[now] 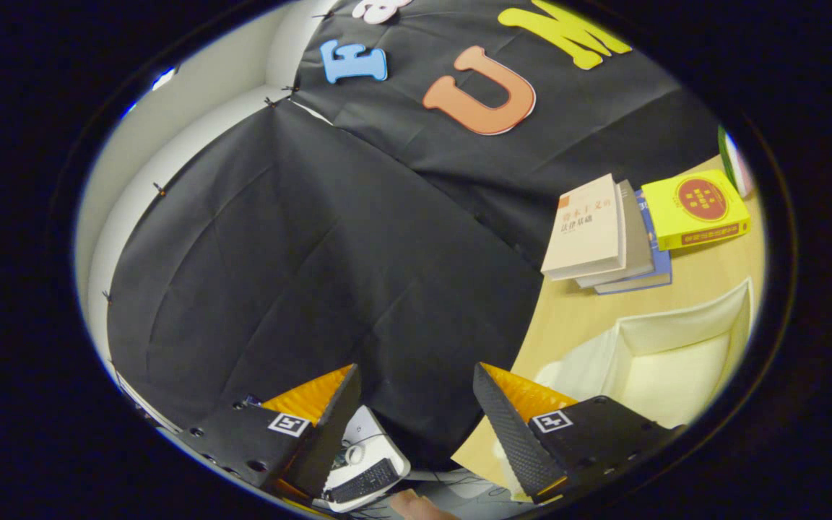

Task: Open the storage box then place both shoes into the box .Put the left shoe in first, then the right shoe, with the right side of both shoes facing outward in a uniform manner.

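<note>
My gripper [416,368] is open, with nothing between its fingers, and it points at the black cloth wall rather than at the table. The view is tilted. The cream fabric storage box [676,361] stands on the wooden table [575,310], to the right of and just beyond my right finger [510,426]. Its top is open and I see its pale inner walls and floor. What I see of the inside holds nothing. A cream flap [575,365] hangs off the box's side nearest the fingers.
A stack of books [596,231] lies on the table beyond the box, against the cloth wall. A yellow book [698,209] lies to its right. Below my left finger, off the table, are a dark keyboard [362,480] and a white device [369,444].
</note>
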Tool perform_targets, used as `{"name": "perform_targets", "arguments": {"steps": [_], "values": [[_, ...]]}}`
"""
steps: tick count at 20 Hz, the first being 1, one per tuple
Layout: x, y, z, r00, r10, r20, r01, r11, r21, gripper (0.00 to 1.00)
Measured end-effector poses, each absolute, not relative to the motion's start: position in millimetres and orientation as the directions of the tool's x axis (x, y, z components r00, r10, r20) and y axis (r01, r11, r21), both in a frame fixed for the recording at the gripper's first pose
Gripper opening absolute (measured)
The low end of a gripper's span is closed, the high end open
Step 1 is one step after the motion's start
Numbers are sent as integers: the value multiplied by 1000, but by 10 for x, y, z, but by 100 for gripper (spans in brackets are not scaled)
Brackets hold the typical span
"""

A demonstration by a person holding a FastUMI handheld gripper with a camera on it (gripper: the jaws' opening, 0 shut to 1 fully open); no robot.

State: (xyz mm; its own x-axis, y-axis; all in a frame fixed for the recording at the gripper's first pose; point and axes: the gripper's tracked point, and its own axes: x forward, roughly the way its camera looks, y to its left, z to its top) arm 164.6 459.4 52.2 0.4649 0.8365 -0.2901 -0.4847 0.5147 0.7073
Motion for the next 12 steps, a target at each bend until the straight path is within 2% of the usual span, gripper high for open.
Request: {"name": "perform_targets", "arguments": {"steps": [7,12], "values": [[1446,3573,511,630,686,-365,-468,710,527,95],[1370,2585,144,726,430,-538,-318,902,292,96]]}}
